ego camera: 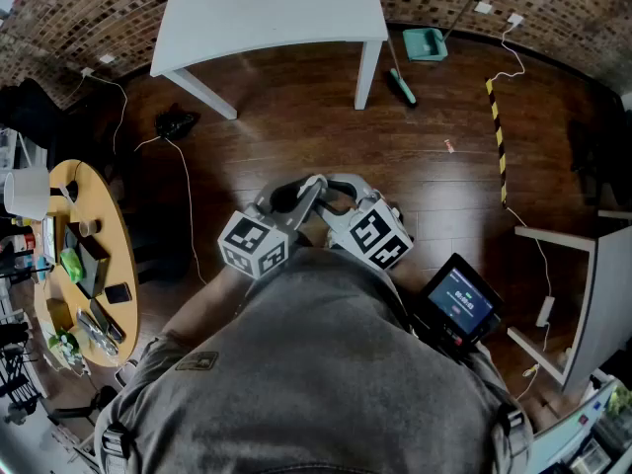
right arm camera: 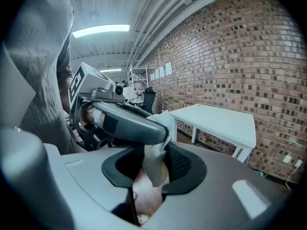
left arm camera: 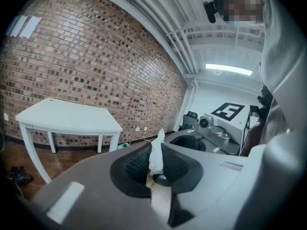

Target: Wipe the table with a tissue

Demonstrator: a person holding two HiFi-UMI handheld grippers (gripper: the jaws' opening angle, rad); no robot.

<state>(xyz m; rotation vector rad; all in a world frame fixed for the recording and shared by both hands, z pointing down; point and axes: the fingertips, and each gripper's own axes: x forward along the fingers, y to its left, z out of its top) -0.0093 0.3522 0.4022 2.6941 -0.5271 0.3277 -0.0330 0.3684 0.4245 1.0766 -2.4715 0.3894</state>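
dark brown wooden floorboards [ego camera: 316, 126] fill most of the head view, with a curved red-brown brick wall [ego camera: 69, 18] running along the far edge. a white rectangular table [ego camera: 267, 8] with white legs stands against that wall, its top bare. to its right, on the floor, lie a teal plastic dustpan [ego camera: 425, 42] and a long-handled brush with a green head [ego camera: 400, 85]. a strip of yellow-and-black striped tape [ego camera: 497, 131] runs across the boards further right. a small black bundle [ego camera: 176, 123] sits on the floor left of the white table, and a thin white cable [ego camera: 188, 205] trails from it. at the left edge is a round light-wood table [ego camera: 114, 225] crowded with small items. a white frame of furniture [ego camera: 583, 294] stands at the right edge, and beside it is a black device with a lit blue screen [ego camera: 459, 302].

a person in a grey shirt [ego camera: 326, 373] holds both grippers close to the body, well apart from the white table. the left gripper [ego camera: 311, 188] and right gripper [ego camera: 334, 197] meet tip to tip. between them is a small white crumpled tissue [left arm camera: 156, 155]. the left gripper's jaws are nearly together, pinching a thin fold of it. the right gripper's jaws are also closed on the tissue [right arm camera: 156, 164], which fills the gap between their pads.

overhead, a white ceiling carries a long strip light [left arm camera: 229, 69].
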